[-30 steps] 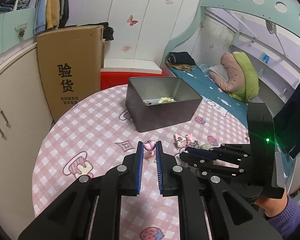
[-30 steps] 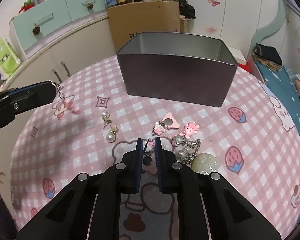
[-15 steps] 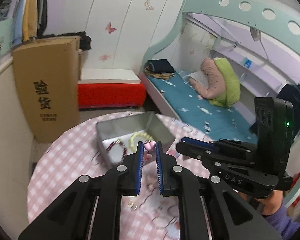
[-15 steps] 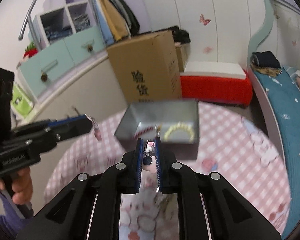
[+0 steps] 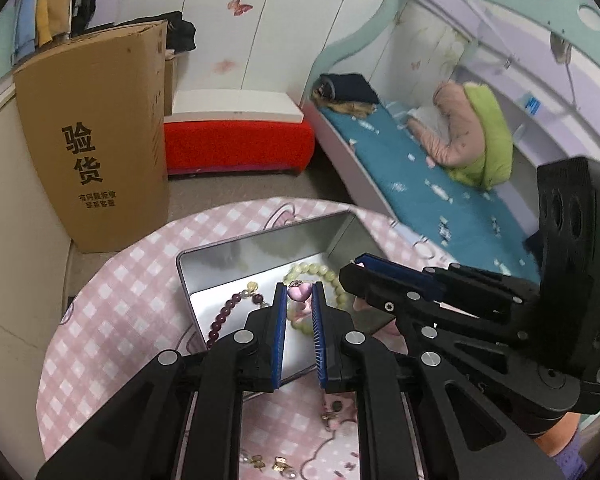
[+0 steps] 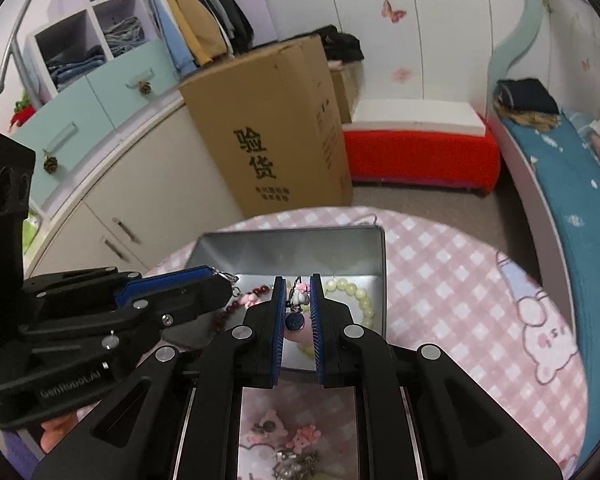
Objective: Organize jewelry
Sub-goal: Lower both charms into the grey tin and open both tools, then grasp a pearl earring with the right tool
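My left gripper (image 5: 299,294) is shut on a pink heart charm (image 5: 299,292) and holds it above the open metal tin (image 5: 260,245). My right gripper (image 6: 297,292) is shut on a pink-and-white keychain charm (image 6: 299,302) with a dark blue disc, also above the tin (image 6: 288,246). Inside the tin lie a pale green bead bracelet (image 5: 315,270) and a dark red bead bracelet (image 5: 225,314). Each gripper shows in the other's view: the right one (image 5: 358,270) beside my left, the left one (image 6: 220,280) beside my right.
The tin stands on a round table with a pink checked cloth (image 6: 460,292). Loose charms (image 6: 296,440) and small earrings (image 5: 276,462) lie on the cloth near me. A tall cardboard box (image 6: 276,132), a red bench (image 6: 420,152) and a bed (image 5: 420,184) stand beyond the table.
Both grippers have risen from the table with their charms and moved forward over the tin. The views now look down into the tin.
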A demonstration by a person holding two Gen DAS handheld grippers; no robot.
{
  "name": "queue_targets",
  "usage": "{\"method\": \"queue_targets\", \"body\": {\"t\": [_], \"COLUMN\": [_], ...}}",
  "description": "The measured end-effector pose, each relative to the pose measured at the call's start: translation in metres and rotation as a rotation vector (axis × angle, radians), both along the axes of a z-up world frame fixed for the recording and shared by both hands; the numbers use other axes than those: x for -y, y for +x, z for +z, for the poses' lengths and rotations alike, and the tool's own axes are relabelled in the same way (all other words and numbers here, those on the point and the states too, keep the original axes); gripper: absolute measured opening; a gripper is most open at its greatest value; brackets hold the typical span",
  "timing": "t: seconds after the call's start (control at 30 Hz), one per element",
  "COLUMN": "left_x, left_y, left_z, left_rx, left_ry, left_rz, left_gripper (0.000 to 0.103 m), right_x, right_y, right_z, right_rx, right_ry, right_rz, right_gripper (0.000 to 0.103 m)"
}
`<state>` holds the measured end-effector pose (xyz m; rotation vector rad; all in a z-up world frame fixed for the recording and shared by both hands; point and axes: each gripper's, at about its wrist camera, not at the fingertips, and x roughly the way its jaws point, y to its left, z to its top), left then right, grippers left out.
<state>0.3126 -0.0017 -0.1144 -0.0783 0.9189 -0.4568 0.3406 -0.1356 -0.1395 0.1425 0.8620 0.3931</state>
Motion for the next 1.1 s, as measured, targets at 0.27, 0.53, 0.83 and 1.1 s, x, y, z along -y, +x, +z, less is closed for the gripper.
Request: {"method": "queue_targets", "body": {"t": [0.27, 0.53, 0.83, 1.1], "left_x": [0.001, -0.001, -0.004, -0.015], "left_y": [0.002, 0.001, -0.005, -0.033], "left_z": [-0.009, -0.01, -0.001, 0.027], "left_rx": [-0.004, -0.007, 0.021, 0.117], "left_ry": [0.032, 0.039, 0.034, -0.005], "left_rz": [0.01, 0.024, 0.046, 0.07], "left_gripper": [0.011, 0.011, 0.03, 0.059], "right_x": [-0.01, -0.012, -0.01, -0.002], "right_y": [0.004, 0.005, 0.0, -0.024], "right_z": [-0.015, -0.018, -0.012, 0.016], "right_rx": [-0.023, -0.022, -0.011, 0.065], "right_ry": [-0.029, -0.04, -0.025, -0.031], "right_rz": [0.011, 0.012, 0.013, -0.006], "right_gripper": [0.013, 0.013, 0.015, 0.026]}}
